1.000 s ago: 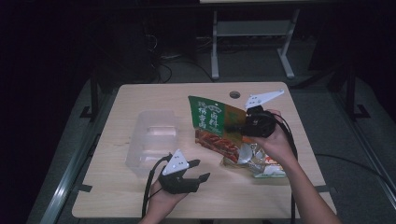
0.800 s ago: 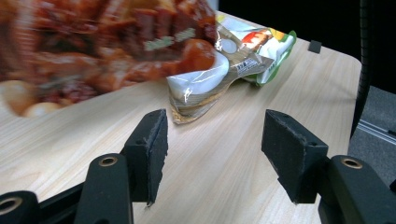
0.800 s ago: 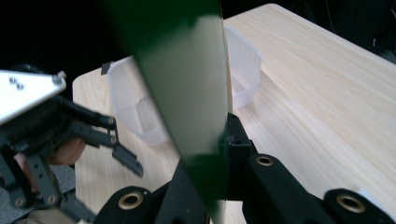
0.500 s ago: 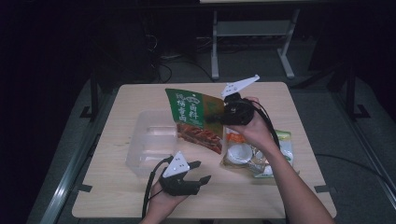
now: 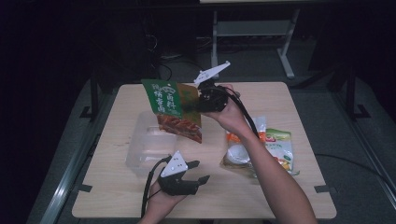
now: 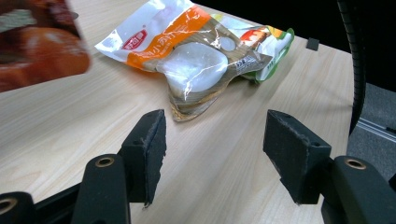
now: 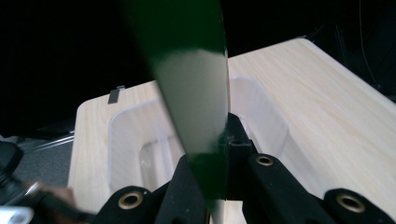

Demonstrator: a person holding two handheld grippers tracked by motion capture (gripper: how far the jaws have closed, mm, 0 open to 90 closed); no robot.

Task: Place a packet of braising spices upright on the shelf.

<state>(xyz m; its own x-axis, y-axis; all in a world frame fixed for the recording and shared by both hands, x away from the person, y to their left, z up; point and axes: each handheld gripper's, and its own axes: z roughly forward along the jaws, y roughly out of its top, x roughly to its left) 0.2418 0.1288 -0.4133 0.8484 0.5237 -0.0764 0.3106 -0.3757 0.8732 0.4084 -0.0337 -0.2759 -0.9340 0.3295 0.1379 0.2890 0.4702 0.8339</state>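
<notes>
While the left gripper (image 5: 195, 171) rests low on the table (image 5: 299, 100), the right gripper (image 5: 198, 103) holds a green snack bag (image 5: 170, 108) up in the air.

At the left, a clear plastic box (image 5: 147, 147) sits on the table, and the bag hangs just above its far end. The left gripper's jaws have just been opening and stand spread with nothing between them. The right gripper's jaws are pressed together on the bag's edge. To the right, more snack packets (image 5: 261, 151) lie flat on the wood.
</notes>
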